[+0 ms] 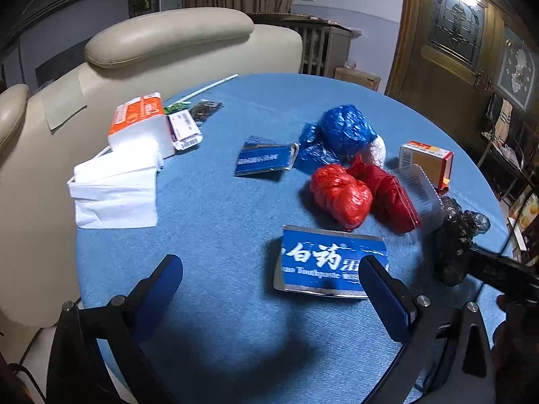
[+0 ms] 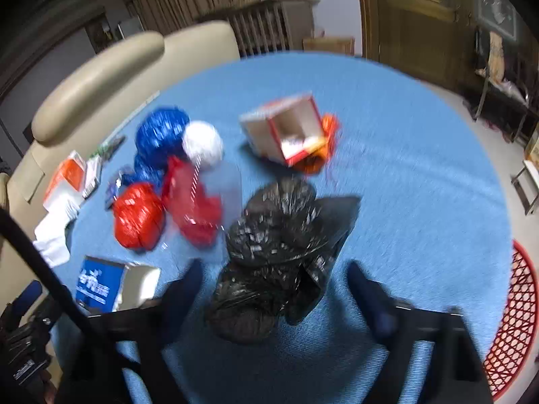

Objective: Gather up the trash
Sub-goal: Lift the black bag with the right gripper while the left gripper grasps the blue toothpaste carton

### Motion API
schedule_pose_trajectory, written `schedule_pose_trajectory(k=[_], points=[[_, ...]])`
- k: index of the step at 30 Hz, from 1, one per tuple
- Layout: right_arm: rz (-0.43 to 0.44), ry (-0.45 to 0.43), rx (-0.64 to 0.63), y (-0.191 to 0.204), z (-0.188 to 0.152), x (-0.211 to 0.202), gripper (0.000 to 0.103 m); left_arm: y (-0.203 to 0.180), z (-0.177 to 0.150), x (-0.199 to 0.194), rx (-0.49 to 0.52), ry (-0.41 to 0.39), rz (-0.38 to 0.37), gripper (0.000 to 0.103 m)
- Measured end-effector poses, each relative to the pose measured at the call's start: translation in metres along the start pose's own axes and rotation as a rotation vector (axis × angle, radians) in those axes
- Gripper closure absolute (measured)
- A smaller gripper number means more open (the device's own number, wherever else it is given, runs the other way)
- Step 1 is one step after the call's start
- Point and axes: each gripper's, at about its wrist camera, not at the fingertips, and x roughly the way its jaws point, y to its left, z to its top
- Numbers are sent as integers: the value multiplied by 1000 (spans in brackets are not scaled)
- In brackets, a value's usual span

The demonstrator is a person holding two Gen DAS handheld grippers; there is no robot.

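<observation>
Right wrist: crinkly black plastic bag (image 2: 273,252), bunched.

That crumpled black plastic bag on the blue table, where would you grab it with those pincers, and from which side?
Probably around the bunched lower part of the black bag, coming down from above and from the near side. There the plastic is gathered into a lump narrow enough to fit between the right gripper fingers, which already stand either side of it without pressing. The flat flap toward the right would likely slip.

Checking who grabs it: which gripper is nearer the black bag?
Right. The right gripper has the black bag between its fingers; the left gripper hangs over bare cloth, the bag off to its right.
</observation>
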Motion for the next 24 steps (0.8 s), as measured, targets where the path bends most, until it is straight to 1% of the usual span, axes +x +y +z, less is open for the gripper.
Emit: schedule_pose_trajectory(k=[1,2,3,5,10,16,20,24], points=[[4,25,6,-2,-2,4,46,-4,0,2,9,5,-3,0],[4,31,7,-4,-3,7,57,-8,0,4,21,9,-6,0],[11,37,10,-6,-5,8,61,-12,0,7,33,15,-7,0],[27,22,12,-8,-7,4,63,-21,0,13,54,26,-8,0],[37,10,2,-14,-11,-5,63,-34,-1,26,90,54,-4,0],[61,12,9,-18,-11,-7,63,-42,2,28,121,51,0,0],[72,6,9,-20,-11,-9,63,-44,2,21,136,29,-1,0],[79,-2,7,-22,-11,-13,63,-49,-4,33,161,85,-8,0]])
